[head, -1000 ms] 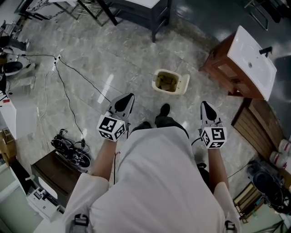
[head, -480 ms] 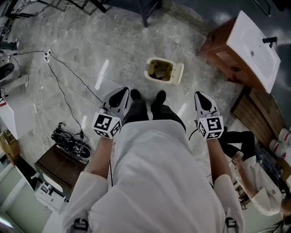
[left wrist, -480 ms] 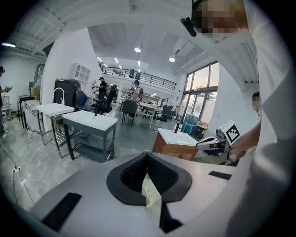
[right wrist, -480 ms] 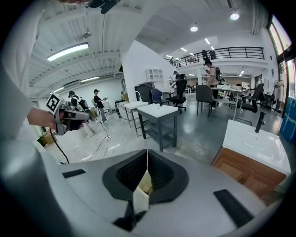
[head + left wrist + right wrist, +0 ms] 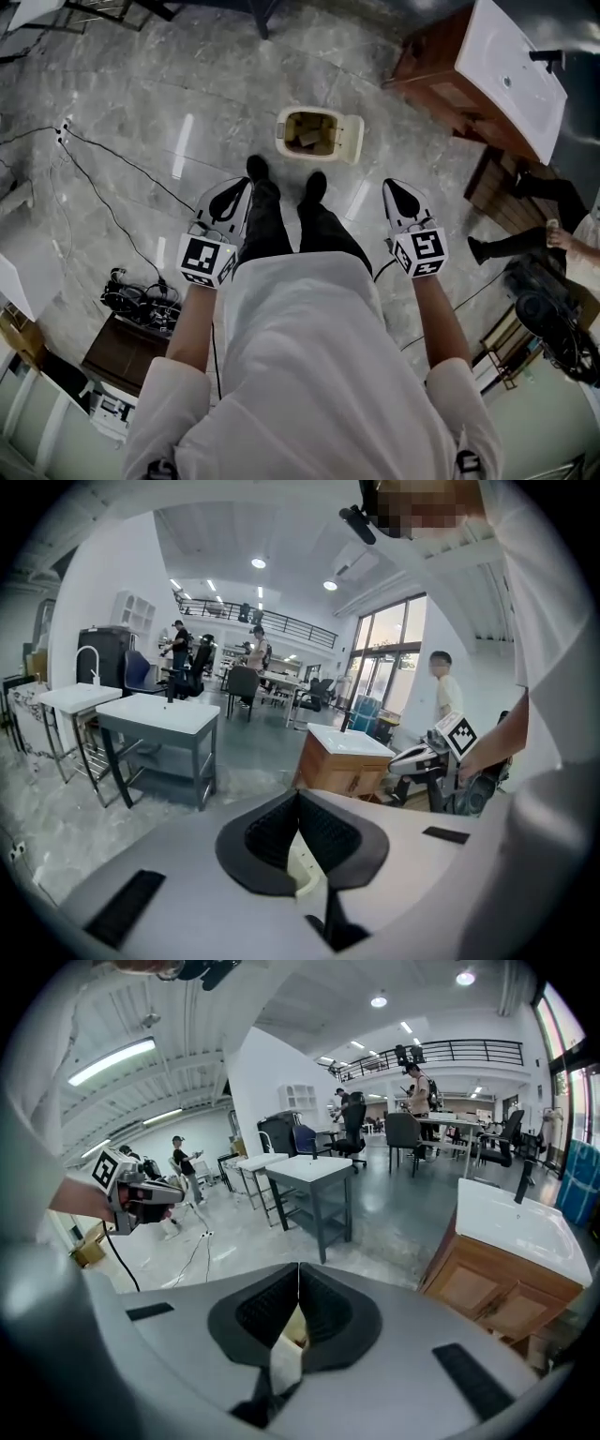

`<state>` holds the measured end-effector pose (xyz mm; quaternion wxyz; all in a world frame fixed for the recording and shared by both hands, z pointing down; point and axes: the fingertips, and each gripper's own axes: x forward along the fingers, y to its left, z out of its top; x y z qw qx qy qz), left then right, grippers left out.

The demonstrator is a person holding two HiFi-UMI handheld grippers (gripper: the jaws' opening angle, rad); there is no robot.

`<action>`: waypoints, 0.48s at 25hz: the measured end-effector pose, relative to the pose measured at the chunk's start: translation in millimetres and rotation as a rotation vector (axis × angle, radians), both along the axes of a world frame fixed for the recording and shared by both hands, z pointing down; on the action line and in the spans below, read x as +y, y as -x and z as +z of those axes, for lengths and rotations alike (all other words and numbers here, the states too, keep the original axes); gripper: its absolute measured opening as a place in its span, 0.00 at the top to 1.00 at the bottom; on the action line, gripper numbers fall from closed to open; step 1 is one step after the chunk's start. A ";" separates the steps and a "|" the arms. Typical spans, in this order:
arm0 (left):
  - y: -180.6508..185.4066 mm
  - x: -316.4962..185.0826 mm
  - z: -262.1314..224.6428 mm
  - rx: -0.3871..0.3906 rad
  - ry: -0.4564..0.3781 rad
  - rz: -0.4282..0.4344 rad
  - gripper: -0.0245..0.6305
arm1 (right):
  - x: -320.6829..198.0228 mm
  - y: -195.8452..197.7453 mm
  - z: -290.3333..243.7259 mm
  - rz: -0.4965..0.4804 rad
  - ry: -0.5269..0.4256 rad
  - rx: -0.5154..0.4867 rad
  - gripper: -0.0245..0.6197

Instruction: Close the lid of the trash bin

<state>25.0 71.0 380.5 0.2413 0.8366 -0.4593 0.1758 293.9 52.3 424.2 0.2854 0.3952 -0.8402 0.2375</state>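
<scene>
Cream-coloured plastic, small and roughly rectangular with rounded corners: that's the trash bin (image 5: 281,133). It sits on the grey marbled floor (image 5: 141,84), right in front of the person's two black shoes (image 5: 256,170). Its lid (image 5: 352,140) is flipped open and hangs off the bin's right side, so you look straight down into it. Some brownish stuff lies inside, can't tell what exactly.

Count-wise it's one bin, one lid and two grippers. The left gripper (image 5: 239,190) and the right gripper (image 5: 394,192) are held out at about the same height, one on each side of the person's legs. Both are well short of the bin and touch nothing. The fingers on both are clenched, tips pressed together with nothing caught between them. In each gripper view a bit of the cream bin peeks through the gap below the tips.

Off to the right stands one wooden cabinet (image 5: 441,80) with a white sink top. One thin black cable (image 5: 122,161) snakes over the floor on the left. Another person's legs (image 5: 511,242) show at the right edge.
</scene>
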 end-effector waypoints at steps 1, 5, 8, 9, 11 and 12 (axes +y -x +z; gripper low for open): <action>1.3 -2.8 4.7 -0.001 0.005 0.018 0.93 | -2.2 1.6 4.7 0.014 0.007 0.005 0.92; 9.4 -13.6 25.7 -0.010 0.020 0.074 0.93 | -12.1 10.8 27.5 0.061 0.032 0.020 0.91; 13.1 -16.1 43.9 -0.007 0.046 0.099 0.93 | -16.0 13.4 47.3 0.096 0.057 0.029 0.91; 14.3 -16.8 49.4 -0.002 0.055 0.104 0.93 | -16.9 14.3 54.2 0.108 0.068 0.031 0.91; 16.4 -18.4 59.3 0.008 0.069 0.113 0.93 | -18.2 15.9 69.0 0.134 0.094 0.032 0.91; 17.2 -19.1 64.2 0.012 0.075 0.118 0.93 | -18.7 16.4 77.4 0.147 0.108 0.034 0.91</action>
